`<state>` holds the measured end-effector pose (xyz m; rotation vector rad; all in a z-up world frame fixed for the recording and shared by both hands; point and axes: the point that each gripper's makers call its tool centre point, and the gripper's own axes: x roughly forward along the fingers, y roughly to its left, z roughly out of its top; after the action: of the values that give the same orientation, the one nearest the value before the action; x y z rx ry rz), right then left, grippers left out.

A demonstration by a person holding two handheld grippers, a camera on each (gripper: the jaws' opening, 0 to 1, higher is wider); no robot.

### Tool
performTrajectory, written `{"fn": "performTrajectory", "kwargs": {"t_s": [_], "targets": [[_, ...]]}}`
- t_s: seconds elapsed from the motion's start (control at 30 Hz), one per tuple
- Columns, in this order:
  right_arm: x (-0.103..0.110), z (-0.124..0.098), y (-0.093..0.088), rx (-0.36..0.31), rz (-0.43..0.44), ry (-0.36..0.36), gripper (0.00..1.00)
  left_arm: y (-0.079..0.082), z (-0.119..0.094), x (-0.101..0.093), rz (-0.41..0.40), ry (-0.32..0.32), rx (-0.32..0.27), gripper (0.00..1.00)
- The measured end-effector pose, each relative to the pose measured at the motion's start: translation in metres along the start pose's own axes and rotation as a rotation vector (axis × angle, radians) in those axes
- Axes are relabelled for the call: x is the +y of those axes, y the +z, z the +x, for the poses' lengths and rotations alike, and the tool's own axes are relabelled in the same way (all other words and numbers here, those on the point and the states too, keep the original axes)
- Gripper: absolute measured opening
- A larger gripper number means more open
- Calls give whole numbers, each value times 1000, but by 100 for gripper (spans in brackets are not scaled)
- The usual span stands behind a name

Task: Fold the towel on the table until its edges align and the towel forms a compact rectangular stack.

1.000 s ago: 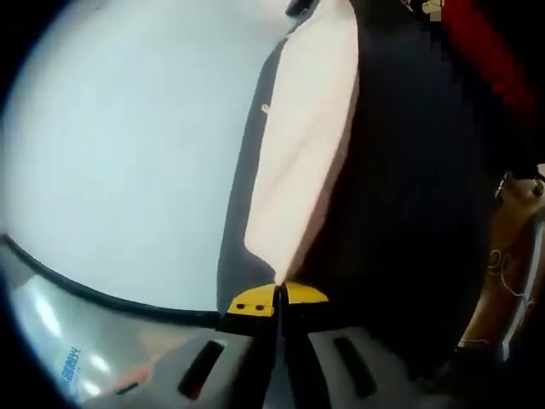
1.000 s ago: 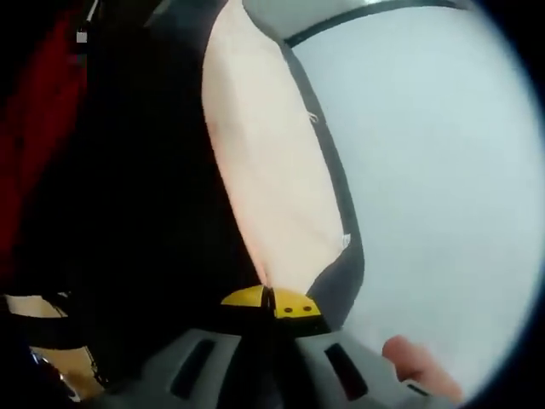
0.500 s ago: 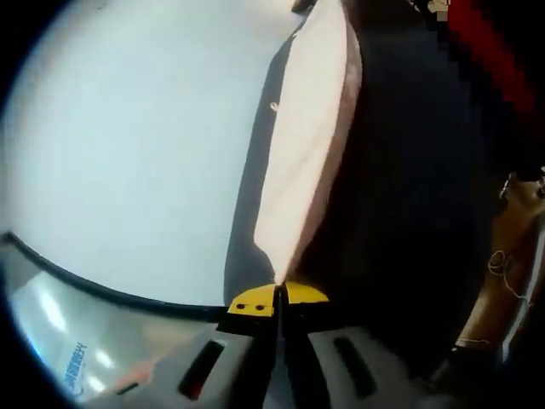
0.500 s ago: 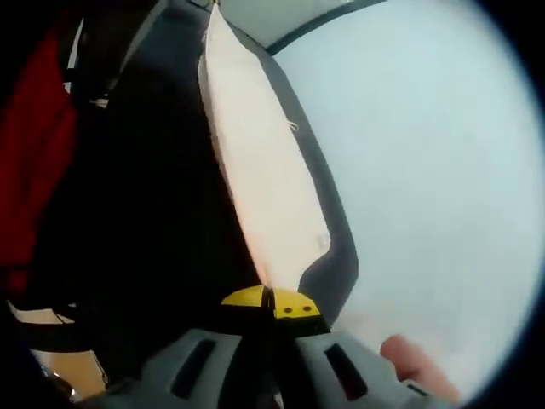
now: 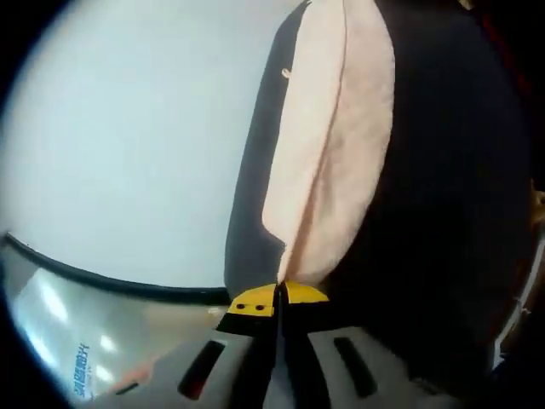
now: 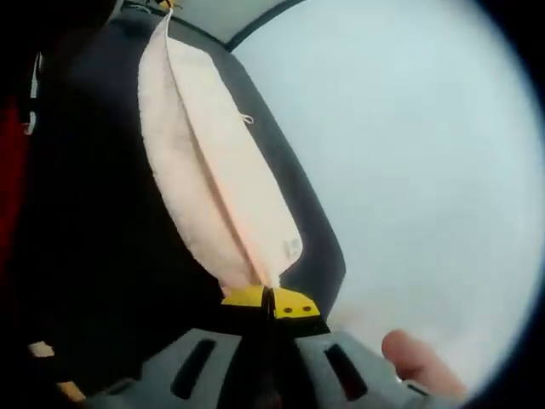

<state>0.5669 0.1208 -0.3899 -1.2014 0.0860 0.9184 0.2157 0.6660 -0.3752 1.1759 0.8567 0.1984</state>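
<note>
A pale peach towel point(image 5: 332, 162) hangs doubled over, stretched between the two grippers above a white table point(image 5: 128, 145). My left gripper point(image 5: 278, 294) is shut on one corner of it, its yellow-tipped jaws pressed together. In the right gripper view the same towel point(image 6: 213, 170) runs up and left from my right gripper point(image 6: 271, 298), which is shut on another corner. A small label point(image 6: 292, 249) shows near that corner. The towel casts a dark shadow point(image 6: 298, 213) on the white table point(image 6: 409, 153). At its far end a yellow tip point(image 6: 162, 5) of the other gripper shows.
A dark edge band point(image 5: 102, 277) bounds the table, with shiny floor point(image 5: 77, 332) beyond it. A person's dark clothing point(image 5: 451, 196) stands beside the towel. A fingertip point(image 6: 413, 358) shows by the right gripper's body.
The towel has turned so that both its layers show and it looks wider. Both views have shifted, and the red cloth at the side has mostly left view.
</note>
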Motion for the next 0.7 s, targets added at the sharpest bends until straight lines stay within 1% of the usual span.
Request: {"fn": "performTrajectory", "kwargs": {"t_s": [0.07,0.1,0.13,0.2,0.27,0.3,0.4,0.47,0.53,0.57,0.63,0.7], "targets": [[4,14,-1,0,-22,29,0,-2,10,1,15,-15,17,0],[6,20,-1,-4,-20,47,0,-2,15,4,36,-11,20,0],[6,25,-2,-5,-15,52,0,-2,20,4,34,-12,19,0],[1,40,-4,9,-7,52,0,1,33,4,35,-26,17,0],[-4,52,-6,16,7,55,0,3,43,6,62,-17,24,0],[-6,57,-7,16,12,59,0,3,47,6,70,-16,32,0],[-12,72,-9,27,26,63,0,7,56,7,83,-16,33,0],[-8,76,-8,32,32,70,0,7,65,10,85,-21,29,0],[-13,86,-12,43,26,83,0,8,72,11,64,-38,19,0],[-6,82,-9,46,16,89,0,9,76,10,65,-47,16,0],[-3,83,-5,49,-25,112,0,6,89,15,82,-52,14,0],[-5,87,-4,61,-38,136,0,10,97,16,111,-65,15,0]]}}
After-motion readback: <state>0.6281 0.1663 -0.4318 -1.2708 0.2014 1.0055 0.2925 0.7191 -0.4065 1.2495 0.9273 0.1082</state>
